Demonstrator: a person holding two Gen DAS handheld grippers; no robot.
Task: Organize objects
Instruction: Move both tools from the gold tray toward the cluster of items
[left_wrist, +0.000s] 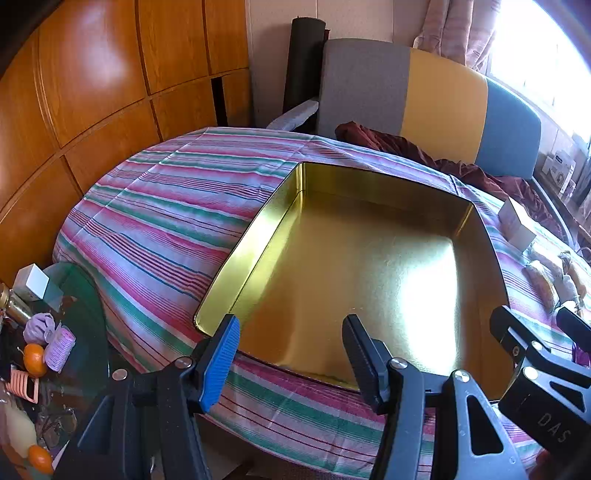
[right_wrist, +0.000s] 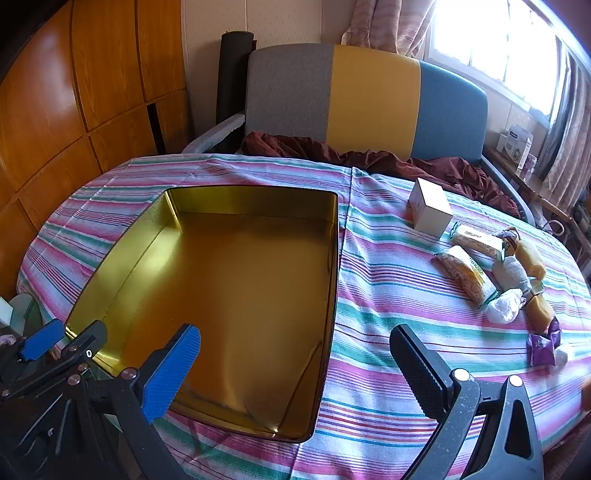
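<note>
Right wrist view shows the gold tin (right_wrist: 236, 280) on the striped cloth (right_wrist: 388, 295); to its right lie a white box (right_wrist: 430, 210) and wrapped snacks (right_wrist: 476, 273). Right gripper (right_wrist: 295, 365) gapes wide, empty; left gripper (left_wrist: 291, 350) is parted, holding nothing.

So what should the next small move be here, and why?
Probably swing the right gripper toward the wrapped snacks on the striped cloth. Its jaws stand wide and hold nothing, the gold tin is empty, and the snacks lie loose on that side.
</note>
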